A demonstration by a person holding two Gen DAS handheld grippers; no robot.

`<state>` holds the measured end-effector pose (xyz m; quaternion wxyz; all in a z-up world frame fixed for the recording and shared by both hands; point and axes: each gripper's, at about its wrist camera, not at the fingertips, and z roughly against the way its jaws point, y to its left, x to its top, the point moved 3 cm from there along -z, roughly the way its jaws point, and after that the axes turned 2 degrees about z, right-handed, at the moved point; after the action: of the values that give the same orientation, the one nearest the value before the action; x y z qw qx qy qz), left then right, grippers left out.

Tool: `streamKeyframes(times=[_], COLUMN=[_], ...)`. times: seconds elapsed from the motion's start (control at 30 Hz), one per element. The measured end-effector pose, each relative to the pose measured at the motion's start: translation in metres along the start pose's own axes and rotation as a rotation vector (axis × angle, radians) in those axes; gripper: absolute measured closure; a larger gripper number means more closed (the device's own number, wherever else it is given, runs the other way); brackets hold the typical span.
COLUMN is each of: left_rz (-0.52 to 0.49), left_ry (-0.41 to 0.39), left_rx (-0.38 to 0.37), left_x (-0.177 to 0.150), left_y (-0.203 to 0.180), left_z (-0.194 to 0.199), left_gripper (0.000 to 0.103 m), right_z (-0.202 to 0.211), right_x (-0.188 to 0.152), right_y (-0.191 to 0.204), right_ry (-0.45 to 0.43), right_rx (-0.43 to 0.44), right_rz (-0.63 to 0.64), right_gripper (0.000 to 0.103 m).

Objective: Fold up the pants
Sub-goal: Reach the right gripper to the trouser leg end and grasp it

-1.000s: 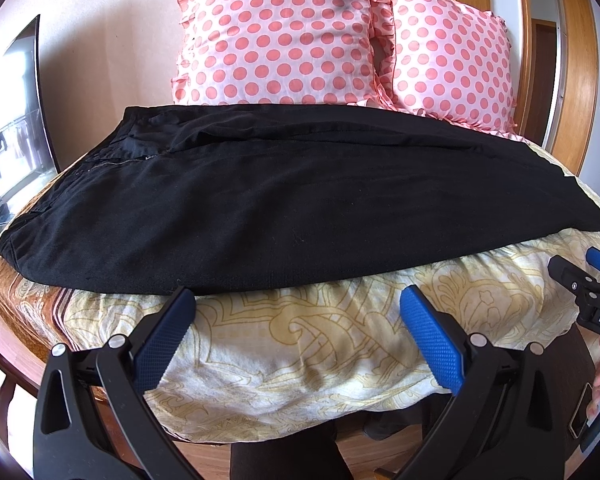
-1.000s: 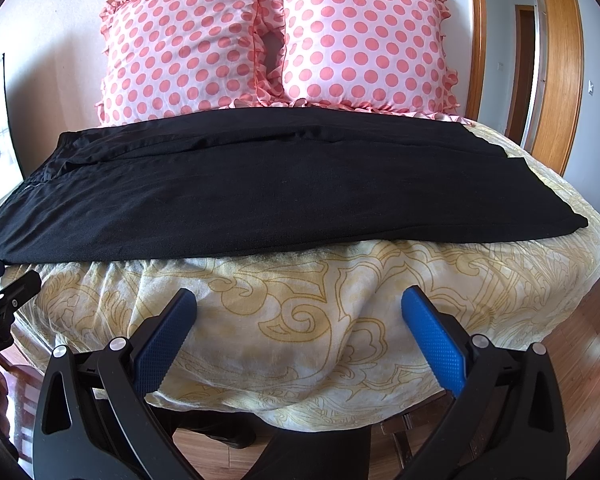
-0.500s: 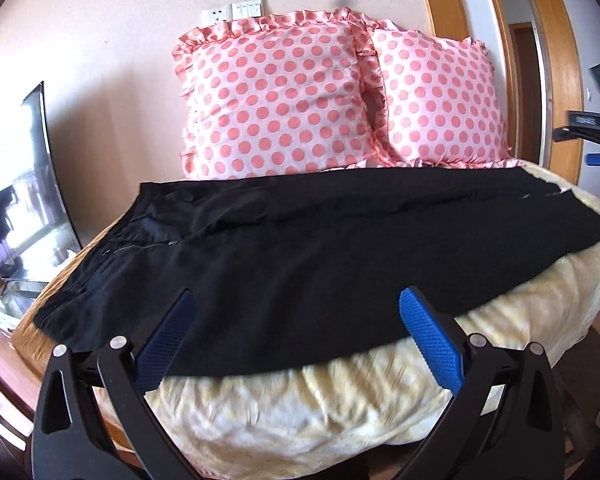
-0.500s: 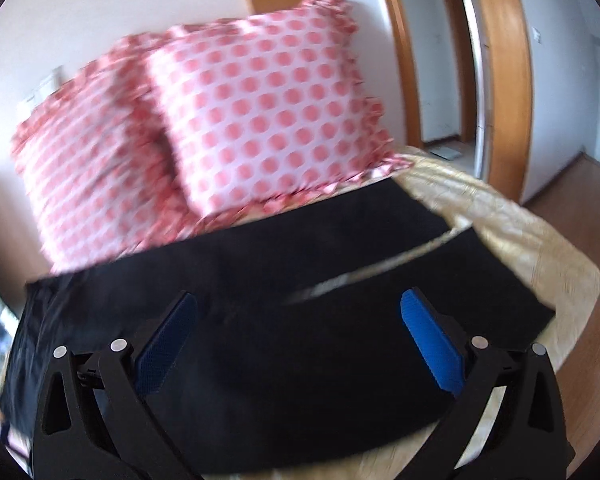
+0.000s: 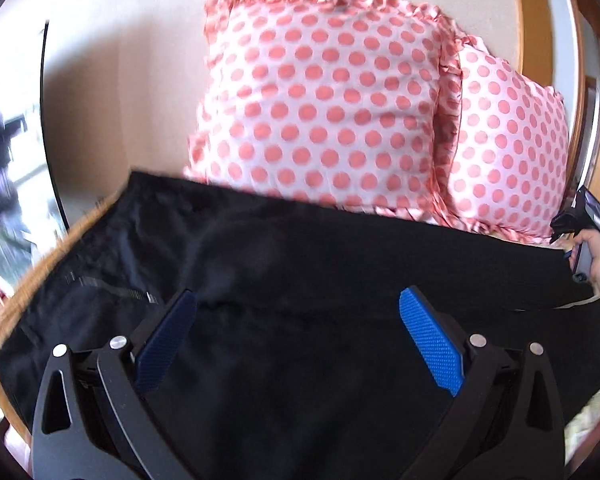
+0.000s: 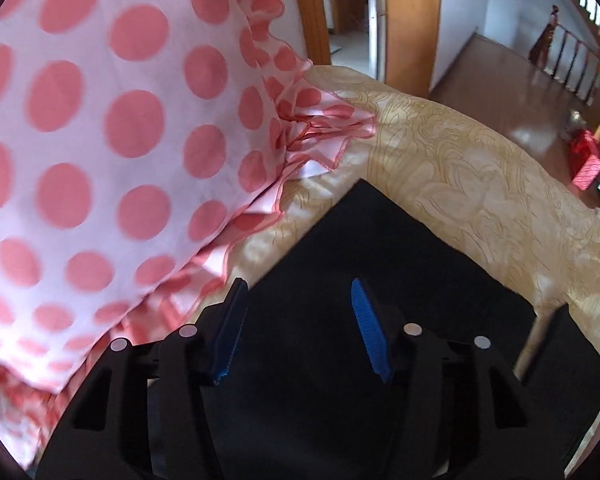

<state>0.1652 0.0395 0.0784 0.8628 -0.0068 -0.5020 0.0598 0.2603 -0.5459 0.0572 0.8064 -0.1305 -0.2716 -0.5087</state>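
On the yellow bedspread (image 6: 480, 184), black pants (image 5: 300, 300) lie flat below polka-dot pillows (image 5: 320, 100); left gripper (image 5: 296, 344) wide, right gripper (image 6: 296, 328) narrower, both empty; cloth likely soft, limp, light; pinch hem corners.

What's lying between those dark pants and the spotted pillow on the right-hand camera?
In the right wrist view, a bare strip of the yellow patterned bedspread separates the black pants from the pink polka-dot pillow; nothing else lies there.

Home bedroom, polka-dot pillows (image 5: 324, 112) on a gold-patterned bedspread (image 6: 460, 176), wooden door frame (image 6: 408, 20), hallway beyond
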Motion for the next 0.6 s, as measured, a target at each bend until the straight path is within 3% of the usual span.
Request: streamKeyframes(times=[0.1, 0.2, 0.37, 0.5, 0.6], left_rz=[-0.071, -0.065, 0.04, 0.05, 0.034], left_ry=[-0.078, -0.04, 0.021, 0.049, 0.045], left_rx=[0.015, -0.039, -0.082, -0.069, -0.051], left_x=[0.001, 0.002, -0.002, -0.005, -0.006], left_y=[0.0, 0.002, 0.015, 0.021, 0.027], left_z=[-0.002, -0.011, -0.026, -0.029, -0.025], left_gripper=[0.002, 0.002, 0.002, 0.002, 0.002], right_z=[-0.022, -0.029, -0.026, -0.021, -0.021], right_x=[0.004, 0.003, -0.011, -0.012, -0.011], right_y=[0.006, 0.014, 0.016, 0.008, -0.011], right_ry=[0.007, -0.018, -0.059, -0.075, -0.071], right_rx=[-0.093, -0.194, -0.232, -0.231, -0.136], right_rz=[-0.035, -0.028, -0.037, -0.083, -0.148], right_gripper=[0.046, 0.047, 0.054, 0.083, 0.095])
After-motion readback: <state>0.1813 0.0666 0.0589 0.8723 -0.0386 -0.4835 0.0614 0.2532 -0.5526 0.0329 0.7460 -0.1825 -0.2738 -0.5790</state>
